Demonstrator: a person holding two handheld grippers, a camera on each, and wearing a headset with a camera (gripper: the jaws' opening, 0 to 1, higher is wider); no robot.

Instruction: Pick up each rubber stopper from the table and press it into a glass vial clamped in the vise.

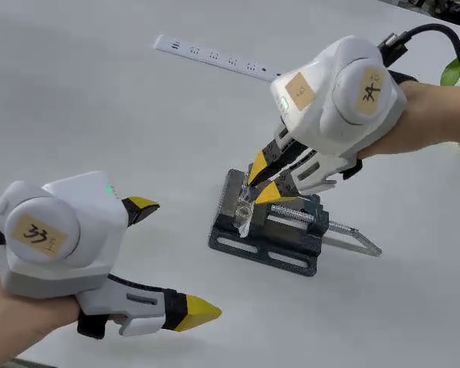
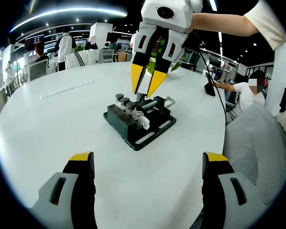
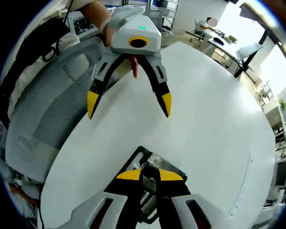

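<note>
light: bright, even overhead | shadows: soft on table (image 1: 100, 100) | glare: ceiling strips (image 2: 66, 12) | edges: fisheye-warped

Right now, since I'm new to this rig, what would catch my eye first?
The right gripper, white with yellow-tipped jaws, pinches a dark rubber stopper over the black metal vise at the centre of the white table. The left gripper hangs open at lower left, and a long white power strip lies behind.

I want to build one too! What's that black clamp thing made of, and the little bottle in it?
The vise looks like metal, painted matte black, with bare shiny jaw faces and screw. The vial is clear and glinting, probably glass.
</note>
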